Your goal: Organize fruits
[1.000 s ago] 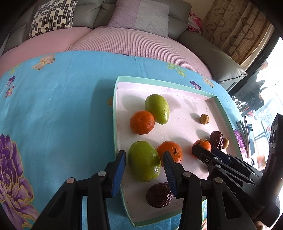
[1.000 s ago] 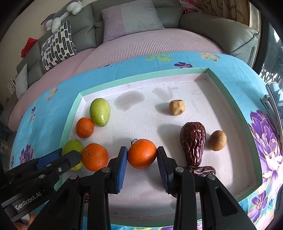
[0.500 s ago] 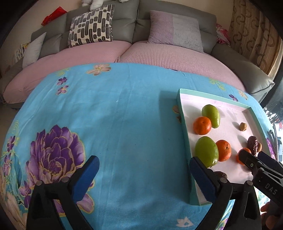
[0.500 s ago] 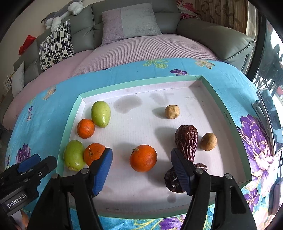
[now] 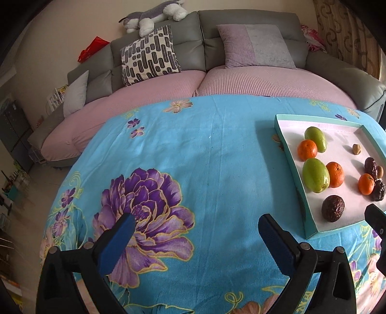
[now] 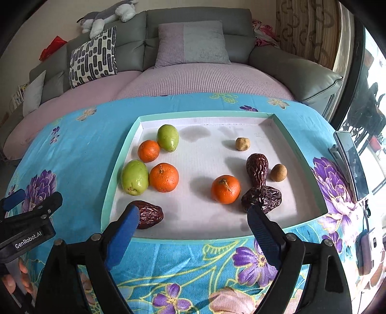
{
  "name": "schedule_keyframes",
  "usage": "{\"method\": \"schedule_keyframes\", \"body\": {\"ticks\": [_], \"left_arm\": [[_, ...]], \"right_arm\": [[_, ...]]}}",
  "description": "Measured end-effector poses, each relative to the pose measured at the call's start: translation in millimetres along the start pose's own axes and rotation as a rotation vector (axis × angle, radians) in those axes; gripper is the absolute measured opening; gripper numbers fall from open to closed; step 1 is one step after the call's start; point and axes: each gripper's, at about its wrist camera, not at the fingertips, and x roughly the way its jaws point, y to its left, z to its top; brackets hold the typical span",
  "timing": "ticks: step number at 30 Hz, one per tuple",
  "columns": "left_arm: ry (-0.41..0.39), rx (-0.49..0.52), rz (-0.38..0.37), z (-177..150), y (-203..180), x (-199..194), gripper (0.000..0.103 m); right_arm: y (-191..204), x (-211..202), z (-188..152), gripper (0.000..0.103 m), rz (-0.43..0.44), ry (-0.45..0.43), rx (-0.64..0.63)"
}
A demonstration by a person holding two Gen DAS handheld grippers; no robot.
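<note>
Both tongs, left and right, just opened wide, empty, backed off; round orange tangerine at 12 o'clock: firm, light, grip its sides.

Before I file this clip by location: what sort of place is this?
Most likely a home living room. A grey sofa with throw cushions and a plush toy on its backrest stands behind a table under a floral cloth, which bears a fruit tray.

glossy green fruits — wrinkled matt dates
</note>
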Motion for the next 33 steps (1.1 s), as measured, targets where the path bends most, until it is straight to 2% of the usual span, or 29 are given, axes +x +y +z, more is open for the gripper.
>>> {"method": "schedule_keyframes", "body": {"ticks": [4, 13, 23, 33], "left_arm": [[-0.001, 0.034, 0.079, -4.2, -3.4, -1.9, 0.103], [0.046, 0.018, 0.045, -2.6, 1.7, 9.6, 0.103], [0.032, -0.048, 0.038, 1.7, 18.3, 21.0, 0.103], [0.027, -0.059, 0.018, 1.0, 19.5, 28.1, 0.103]], "right_arm": [[3.9, -6.2, -8.3, 0.091, -0.001, 0.002, -0.004], [8.7, -3.8, -9.1, 0.091, -0.002, 0.001, -0.028], [9.1, 8.4, -6.5, 0.092, 0.004, 0.007, -0.023], [11.7, 10.3, -4.0, 0.091, 0.009, 0.000, -0.040]]}}
